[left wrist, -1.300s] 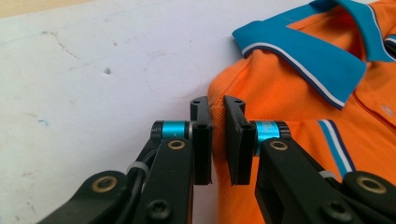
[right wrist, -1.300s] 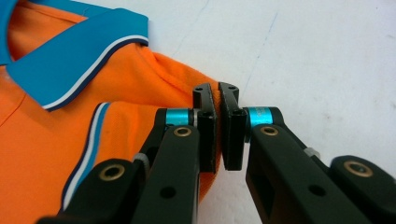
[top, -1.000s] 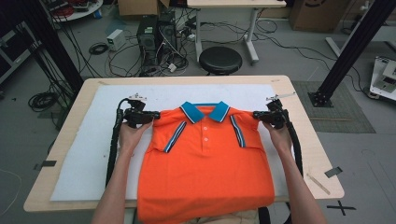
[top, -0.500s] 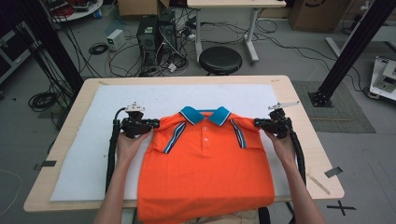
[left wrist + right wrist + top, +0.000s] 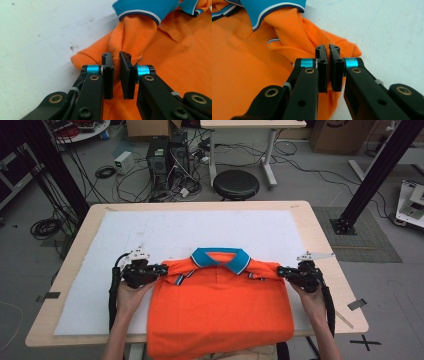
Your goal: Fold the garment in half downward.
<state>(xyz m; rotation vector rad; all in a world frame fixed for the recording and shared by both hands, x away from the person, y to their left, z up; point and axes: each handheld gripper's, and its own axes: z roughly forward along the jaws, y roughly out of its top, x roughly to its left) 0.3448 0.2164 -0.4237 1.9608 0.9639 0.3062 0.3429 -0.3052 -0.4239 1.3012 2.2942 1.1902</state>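
- My left gripper [image 5: 161, 269] is pinched tight on the orange polo shirt [image 5: 220, 312], biting a fold of cloth at the shoulder on the left side of the blue collar [image 5: 220, 257].
- In the left gripper view the jaws stand narrow, with a ridge of orange fabric squeezed between them, just below the collar's white-striped edge.
- My right gripper [image 5: 281, 270] does the same on the other side of the collar, clamped on the opposite shoulder fold.
- In the right gripper view the jaws are nearly together, with a thin pleat of orange caught in the slit.
- The shirt lies front up on the white mat [image 5: 150, 235], collar pointing away from me, its hem hanging over the table [image 5: 75, 250] edge nearest me.
- Striped sleeve cuffs peek out just inside each gripper, either side of the collar.
- Both my hands sit just outside the shirt's shoulders, well apart from each other.
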